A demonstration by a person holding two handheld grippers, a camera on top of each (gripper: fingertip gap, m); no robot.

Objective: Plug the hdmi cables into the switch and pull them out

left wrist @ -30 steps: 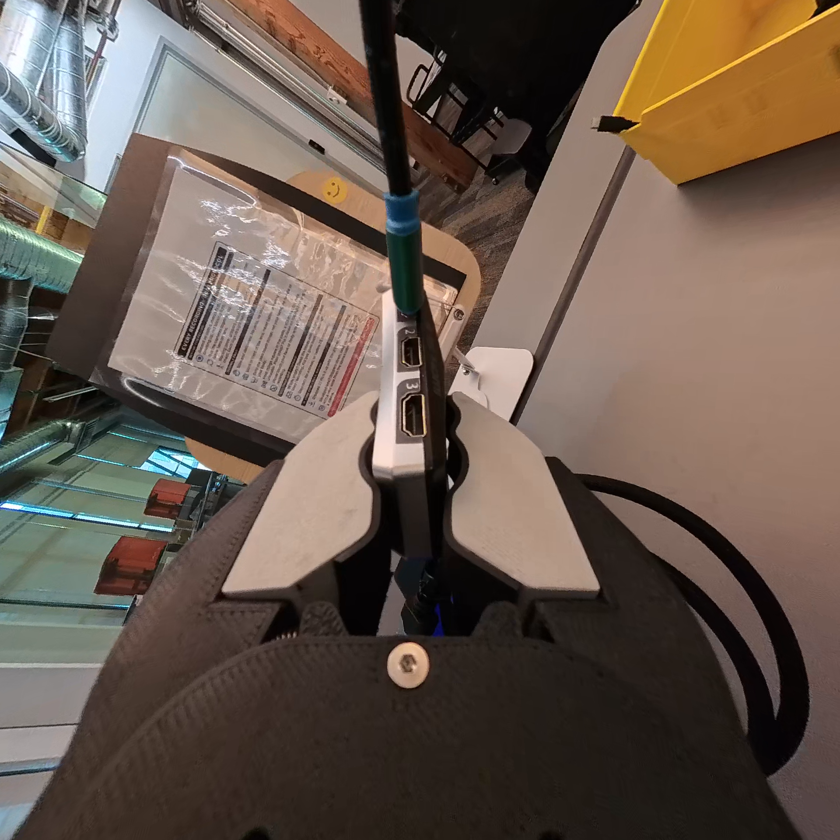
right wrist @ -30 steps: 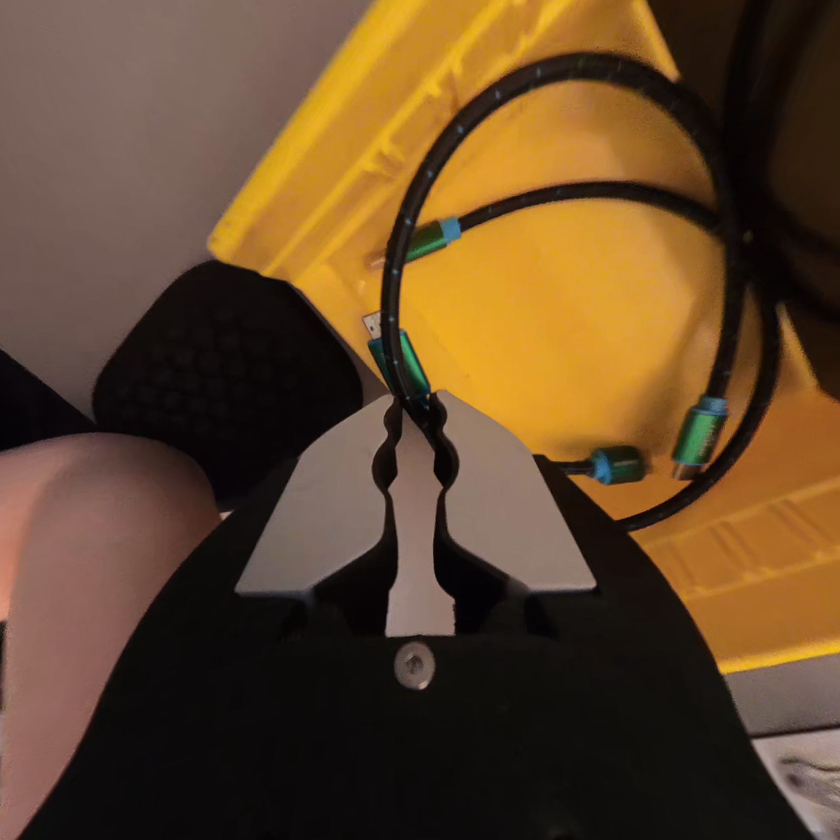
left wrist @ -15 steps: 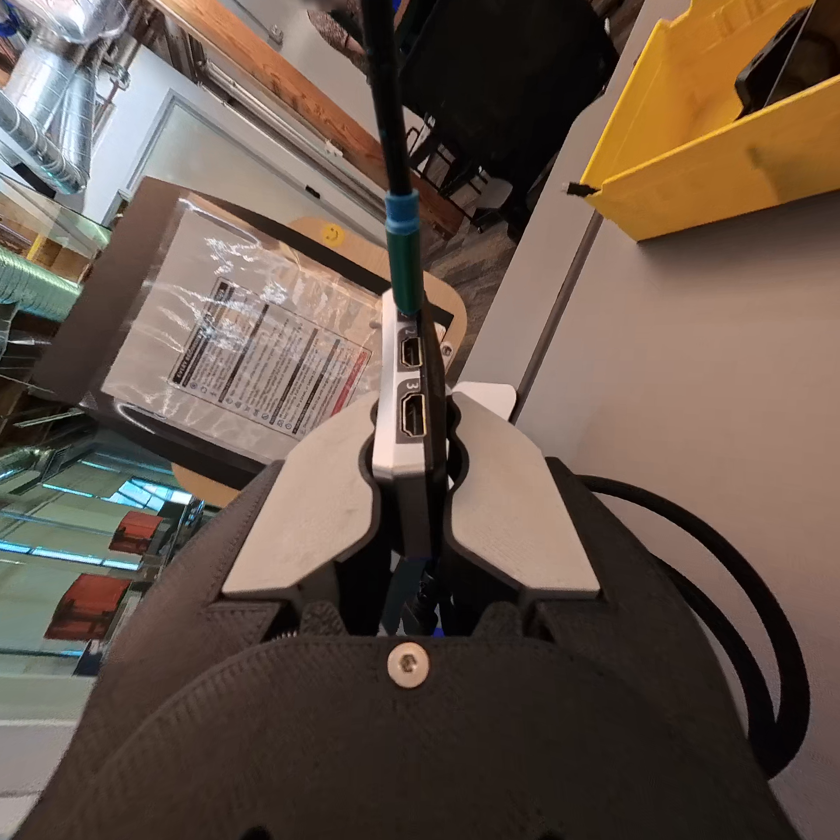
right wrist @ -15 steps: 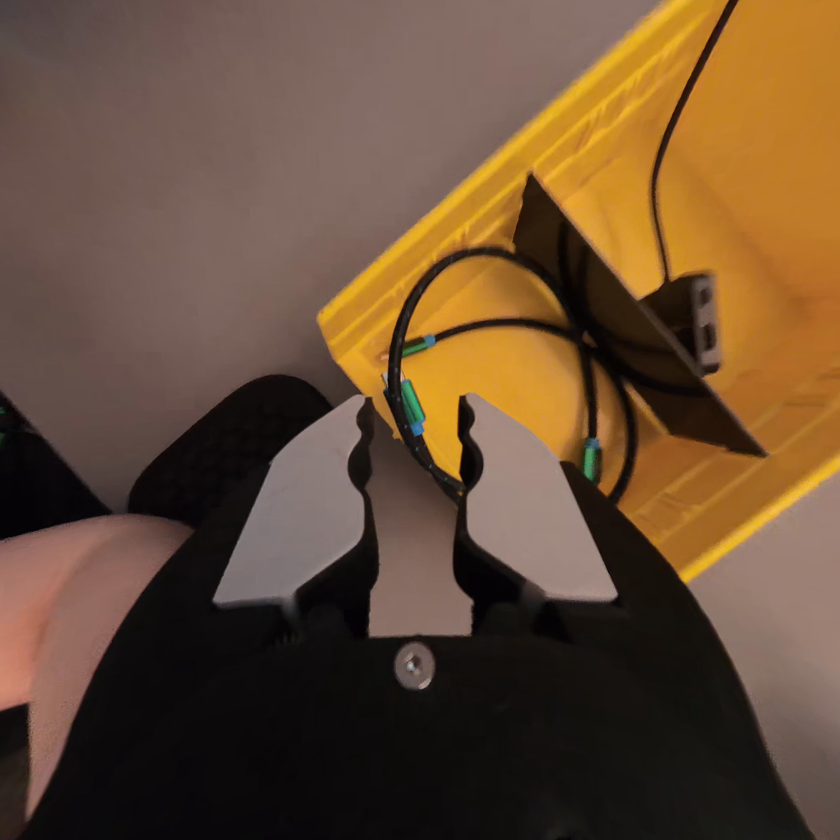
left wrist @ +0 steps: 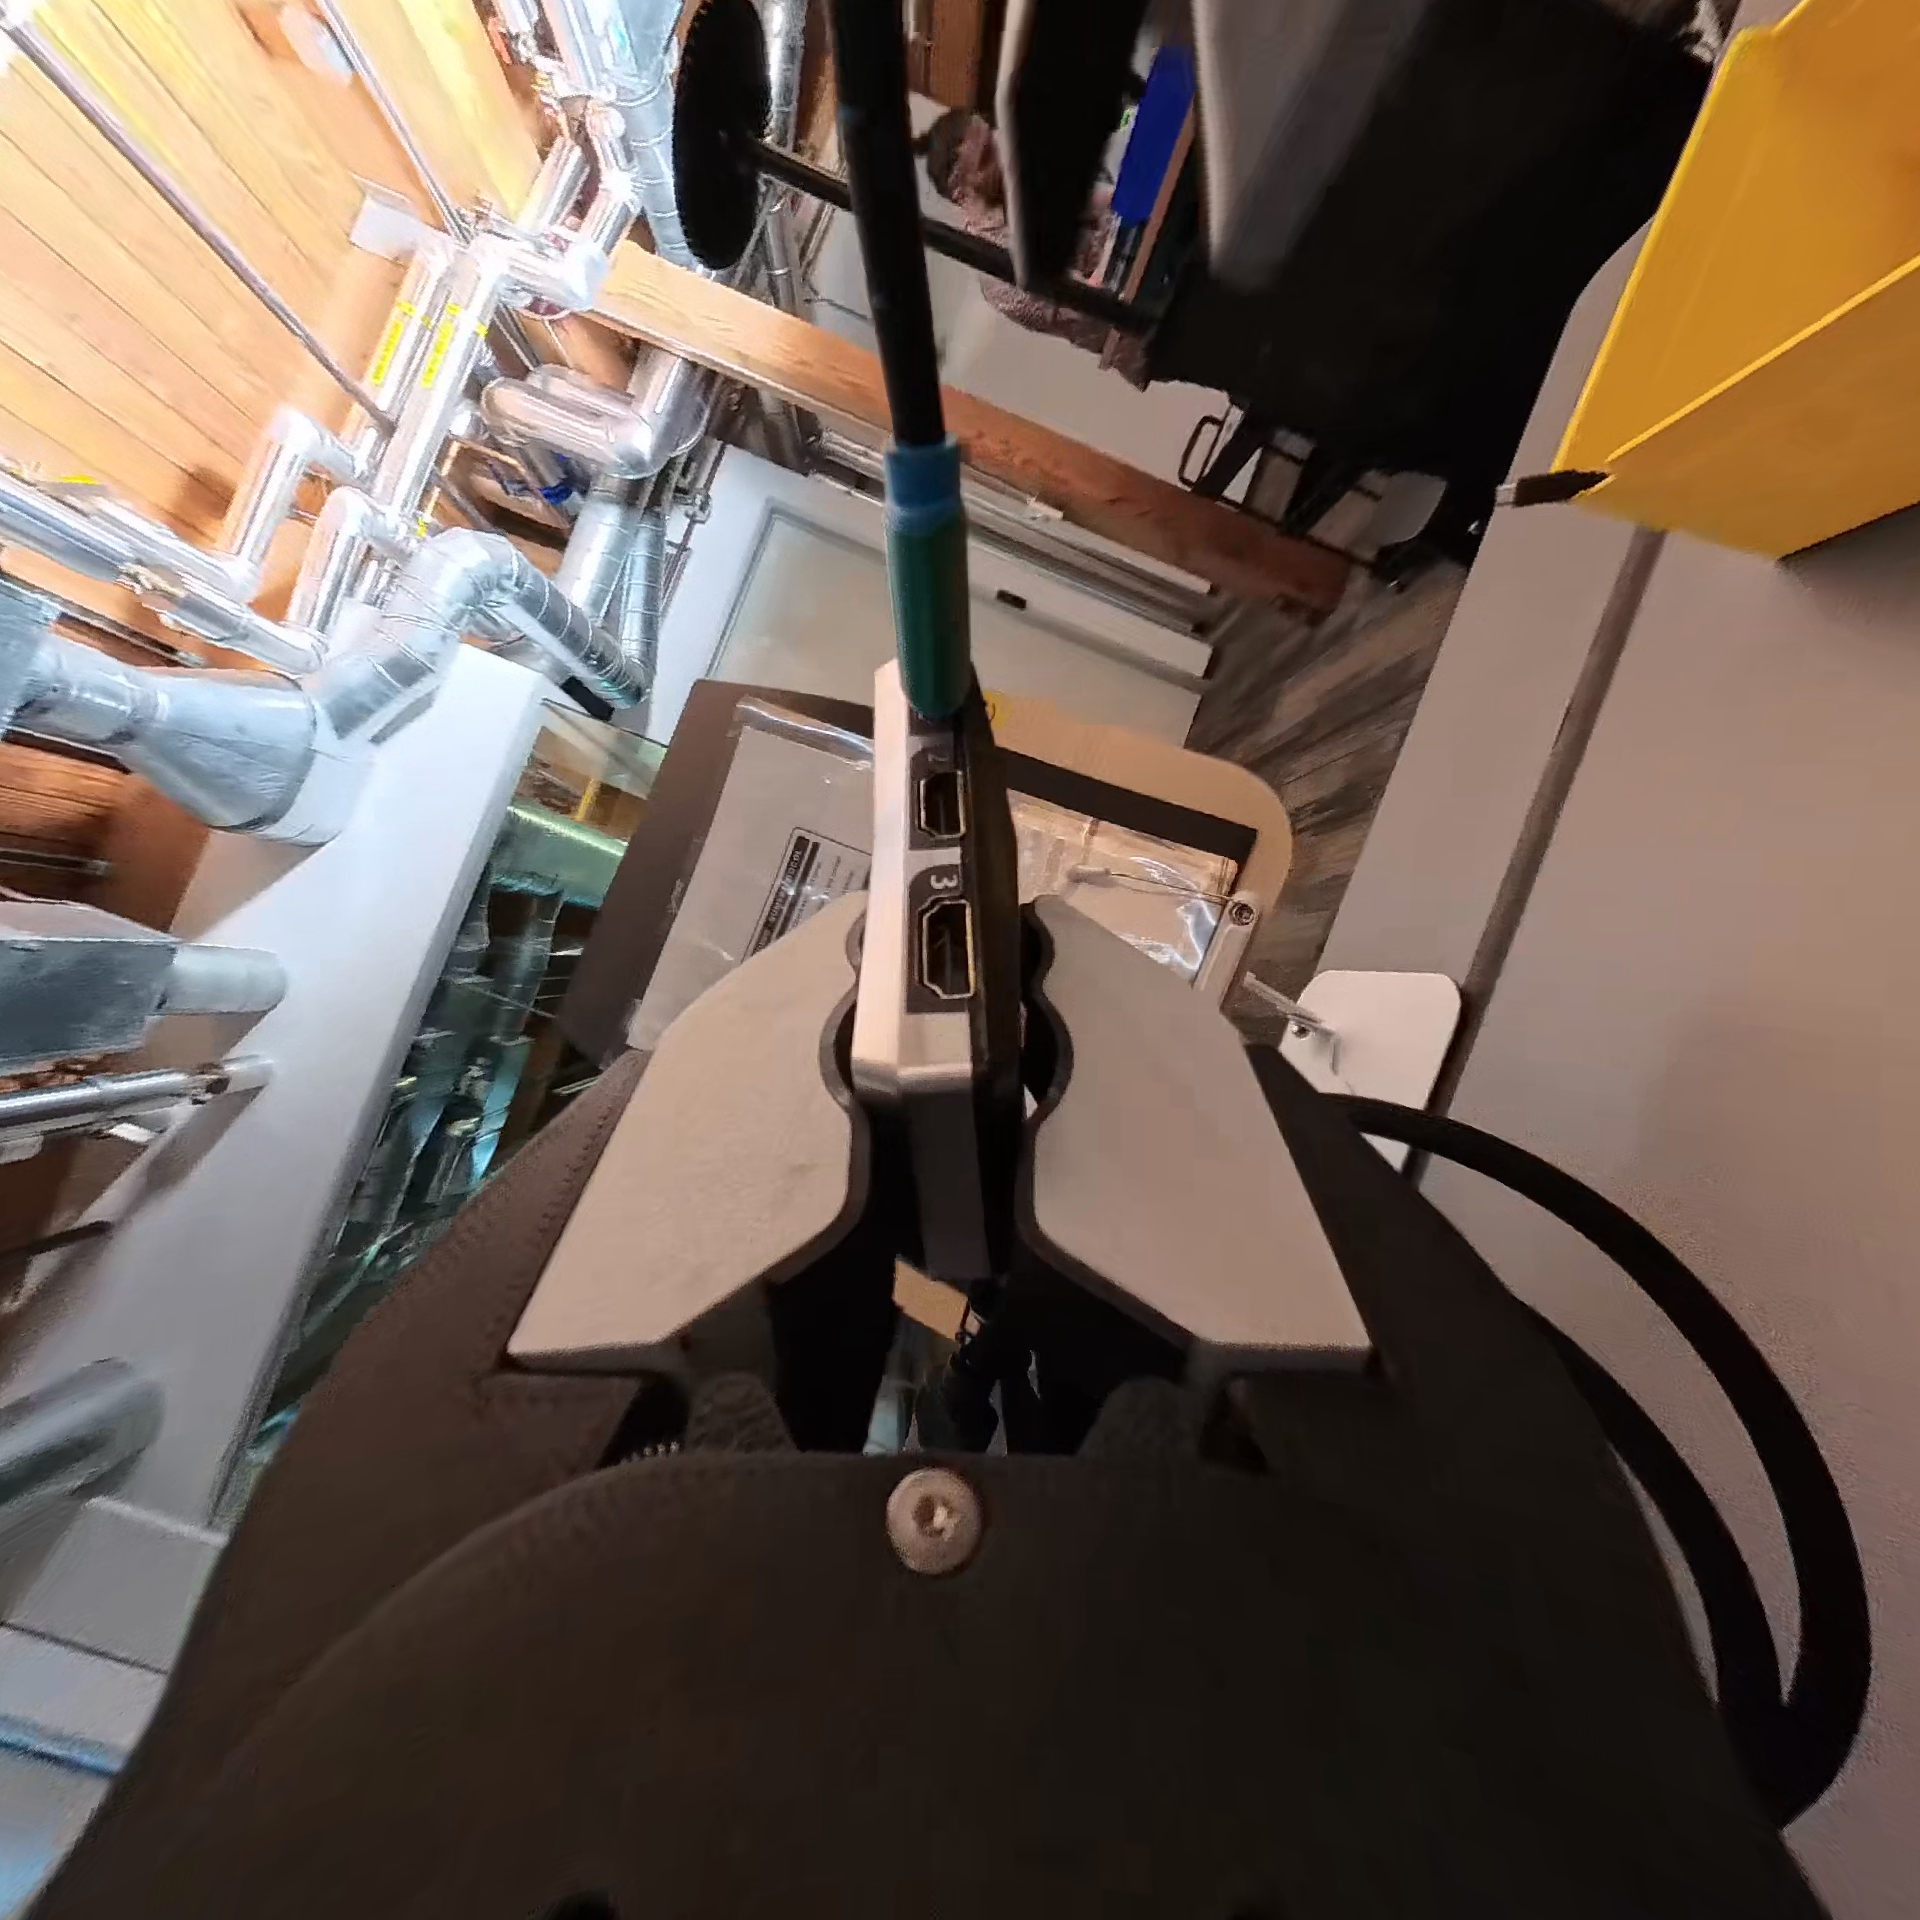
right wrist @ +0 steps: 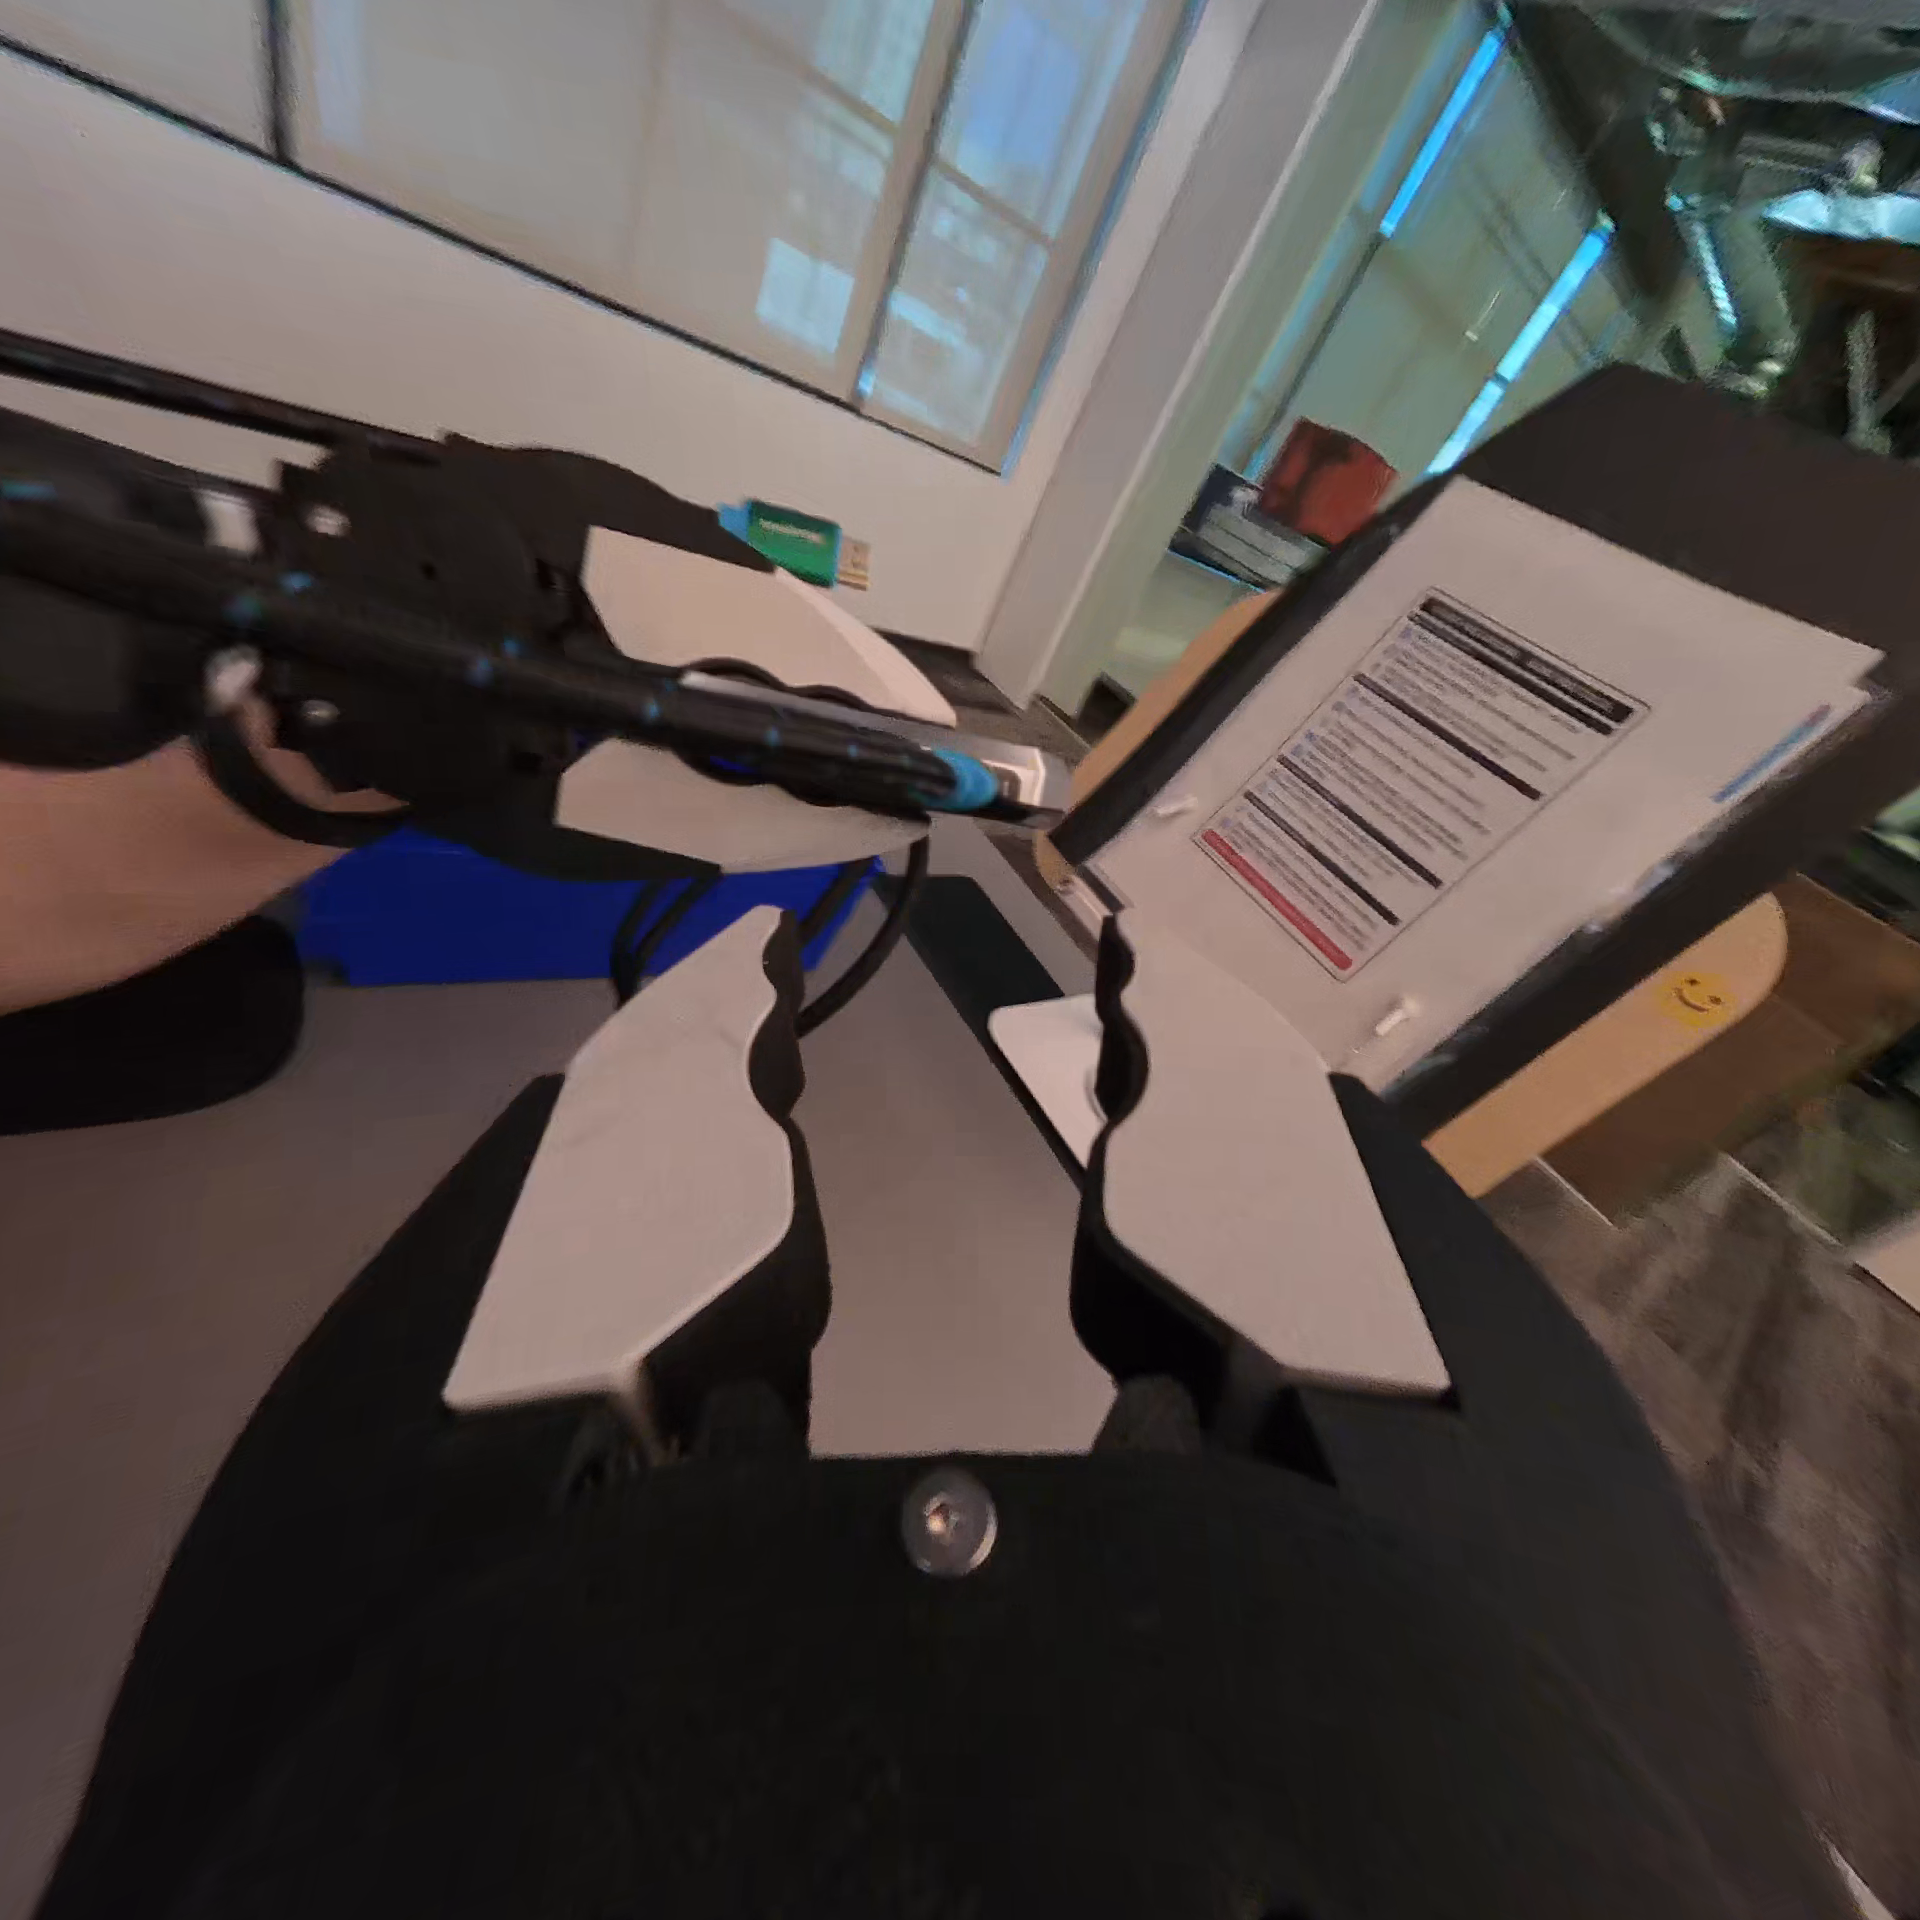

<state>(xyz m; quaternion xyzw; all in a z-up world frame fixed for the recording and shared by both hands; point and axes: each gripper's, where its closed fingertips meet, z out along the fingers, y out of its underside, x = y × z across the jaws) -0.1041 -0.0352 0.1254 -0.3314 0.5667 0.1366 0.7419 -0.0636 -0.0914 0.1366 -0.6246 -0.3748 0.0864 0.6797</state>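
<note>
My left gripper (left wrist: 940, 935) is shut on the silver HDMI switch (left wrist: 904, 1039) and holds it upright in the air. One green plug with a blue collar (left wrist: 925, 613) sits in the switch's top port, and its black cable (left wrist: 883, 208) runs upward. Two ports (left wrist: 943, 951) below it are empty. My right gripper (right wrist: 945, 945) is open and empty, just below and right of the left gripper (right wrist: 940, 774). There the plugged cable's blue collar (right wrist: 961, 784) and the switch edge (right wrist: 1013, 774) show. A second green plug (right wrist: 795, 535) shows behind the left gripper.
A yellow bin (left wrist: 1766, 364) stands on the grey table (left wrist: 1662, 935) at the far right. A black cable loop (left wrist: 1662, 1351) lies beside my left gripper. A blue bin (right wrist: 468, 904) is behind it. A board with a laminated sheet (right wrist: 1455, 779) on a white base (right wrist: 1049, 1049) stands at the table edge.
My right gripper let go of a cable over the yellow bin, opened wide and swung away to face the left gripper. My left gripper tilted upward, still holding the switch.
</note>
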